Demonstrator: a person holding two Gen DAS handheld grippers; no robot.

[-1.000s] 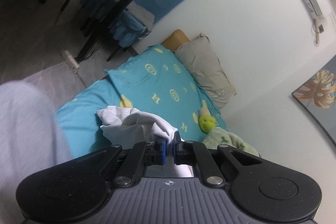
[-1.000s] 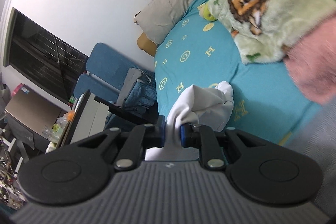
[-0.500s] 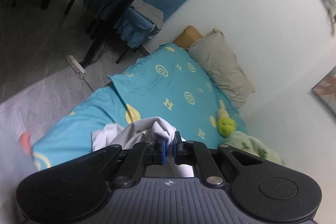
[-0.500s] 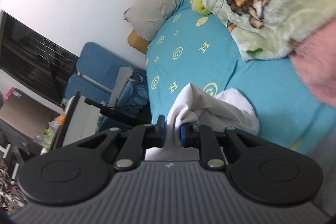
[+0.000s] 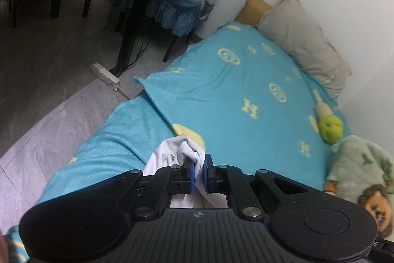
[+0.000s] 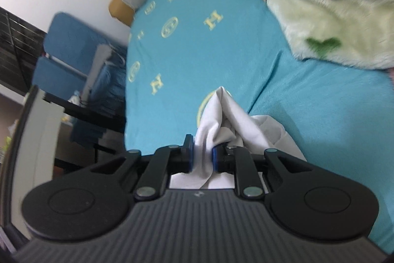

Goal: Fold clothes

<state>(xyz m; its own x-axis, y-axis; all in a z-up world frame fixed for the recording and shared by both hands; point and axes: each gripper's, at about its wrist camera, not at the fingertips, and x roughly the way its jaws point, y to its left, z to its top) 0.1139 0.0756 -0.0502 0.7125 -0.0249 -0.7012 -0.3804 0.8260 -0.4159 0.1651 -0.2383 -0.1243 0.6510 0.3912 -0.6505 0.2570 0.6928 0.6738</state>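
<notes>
White garment (image 5: 181,152) in both clamped grippers, left gripper (image 5: 199,173), right gripper (image 6: 202,157)

Left gripper (image 5: 199,173): blue pads drawn close together, white cloth (image 5: 182,154) pinched between them and bunched just ahead of the tips. Right gripper (image 6: 202,156): pads also closed on the cloth, a thicker fold filling the gap between them.
</notes>
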